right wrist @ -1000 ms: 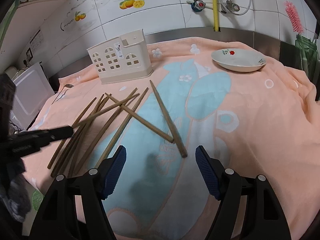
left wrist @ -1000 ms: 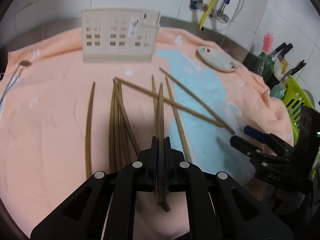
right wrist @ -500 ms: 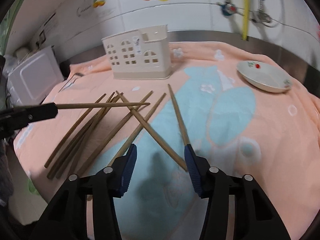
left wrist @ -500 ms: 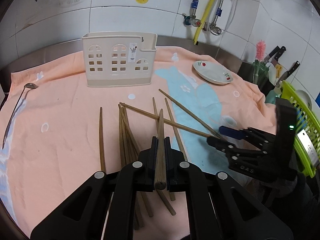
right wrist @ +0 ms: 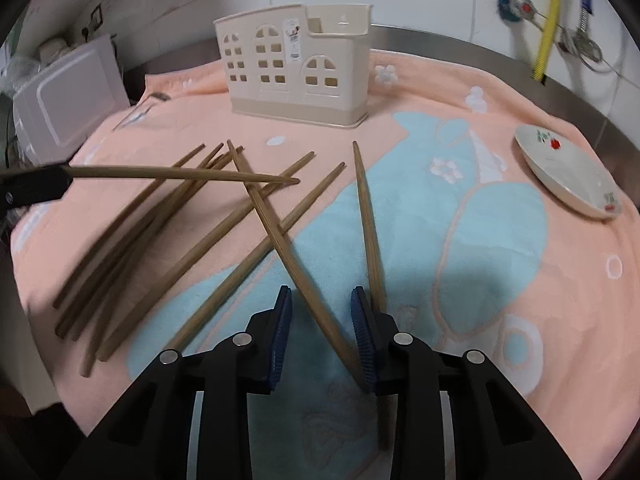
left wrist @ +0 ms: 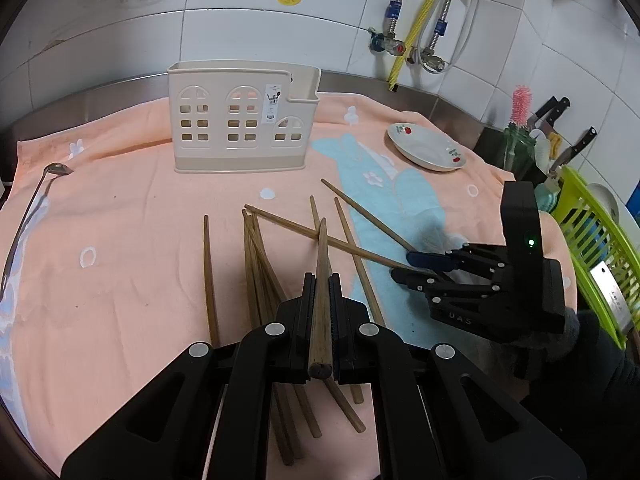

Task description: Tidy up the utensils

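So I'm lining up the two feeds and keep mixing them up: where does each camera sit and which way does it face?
Left wrist: on the left gripper, facing down-forward over the towel toward the utensil holder; shows its fingers shut on a chopstick, plus the right gripper and gloved hand.
Right wrist: on the right gripper, facing the same way; its closing fingers straddle a lying chopstick.
Shared: holder, chopsticks, plate, towel.

Brown wooden chopsticks (left wrist: pixel 256 264) lie scattered and crossed on the peach towel, several bunched at the left. One chopstick (left wrist: pixel 320 292) is raised off the cloth. The cream utensil holder (left wrist: pixel 240 120) stands upright behind them, apparently empty.
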